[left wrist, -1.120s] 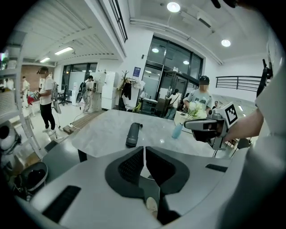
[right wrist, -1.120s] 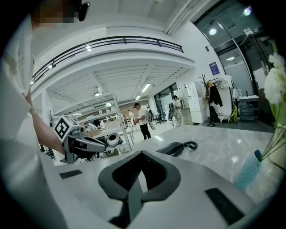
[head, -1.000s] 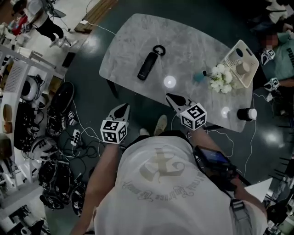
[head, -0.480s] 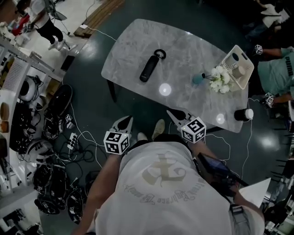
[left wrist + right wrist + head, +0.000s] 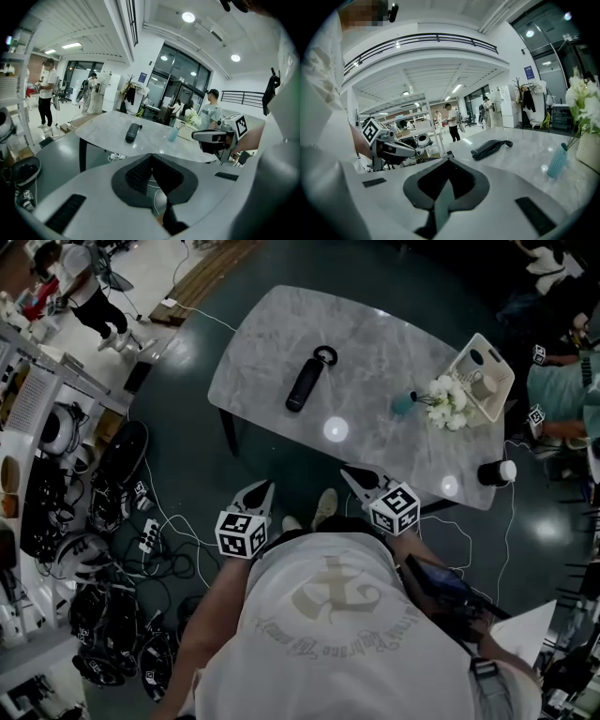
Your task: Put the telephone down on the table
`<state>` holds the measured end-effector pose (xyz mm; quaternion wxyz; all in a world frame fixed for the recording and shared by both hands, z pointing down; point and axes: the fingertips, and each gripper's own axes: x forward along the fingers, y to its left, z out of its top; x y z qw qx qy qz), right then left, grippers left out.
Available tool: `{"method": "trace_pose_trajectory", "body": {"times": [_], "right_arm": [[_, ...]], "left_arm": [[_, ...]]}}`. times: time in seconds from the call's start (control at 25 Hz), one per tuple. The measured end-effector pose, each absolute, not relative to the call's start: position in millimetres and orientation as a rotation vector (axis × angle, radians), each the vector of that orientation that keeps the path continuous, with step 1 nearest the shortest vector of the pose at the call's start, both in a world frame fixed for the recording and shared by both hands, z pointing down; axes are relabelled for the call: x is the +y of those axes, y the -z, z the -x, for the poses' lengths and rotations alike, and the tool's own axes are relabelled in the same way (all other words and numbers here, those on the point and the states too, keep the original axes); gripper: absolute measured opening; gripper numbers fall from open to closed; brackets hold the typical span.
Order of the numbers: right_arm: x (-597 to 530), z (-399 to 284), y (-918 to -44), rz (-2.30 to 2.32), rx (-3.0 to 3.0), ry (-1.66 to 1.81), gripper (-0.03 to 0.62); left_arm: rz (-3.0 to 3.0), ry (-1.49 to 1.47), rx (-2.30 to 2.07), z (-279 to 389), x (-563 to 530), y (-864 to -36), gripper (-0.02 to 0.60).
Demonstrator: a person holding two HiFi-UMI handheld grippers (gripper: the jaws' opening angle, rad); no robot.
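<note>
The black telephone (image 5: 307, 381) lies flat on the grey marble table (image 5: 375, 343), left of its middle, with a loop at its far end. It also shows in the left gripper view as a telephone (image 5: 133, 131) and in the right gripper view as a telephone (image 5: 490, 148). My left gripper (image 5: 263, 486) is shut and empty, hanging over the floor short of the table's near edge. My right gripper (image 5: 347, 471) is also shut and empty, with its tip at that near edge. Neither touches the telephone.
A teal vase (image 5: 408, 399) with white flowers (image 5: 448, 399), a beige tray (image 5: 487, 376) and a black-and-white cup (image 5: 497, 472) stand on the table's right part. Helmets and cables (image 5: 103, 512) litter the floor at left. A seated person (image 5: 562, 390) is at the right.
Both grippers have drawn back a little from the table toward my body. The telephone has stayed where it lay.
</note>
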<state>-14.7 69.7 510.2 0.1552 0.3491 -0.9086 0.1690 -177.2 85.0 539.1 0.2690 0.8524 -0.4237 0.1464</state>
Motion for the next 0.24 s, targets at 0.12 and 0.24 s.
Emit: {"method": "trace_pose_trajectory", "body": {"times": [0.12,0.24], "right_arm": [[71.9,12.1,-506.6,-1.003,-2.599,-0.477,0.015],[73.1,10.0,-502.5,-1.004,-2.598,-0.471,0.015]], "left_arm": [[-2.303,-0.391,-1.140,174.9,86.9,-534.8,0.012],[-2.307,-0.390,-1.138,172.3,88.1,-530.5,0.012]]}}
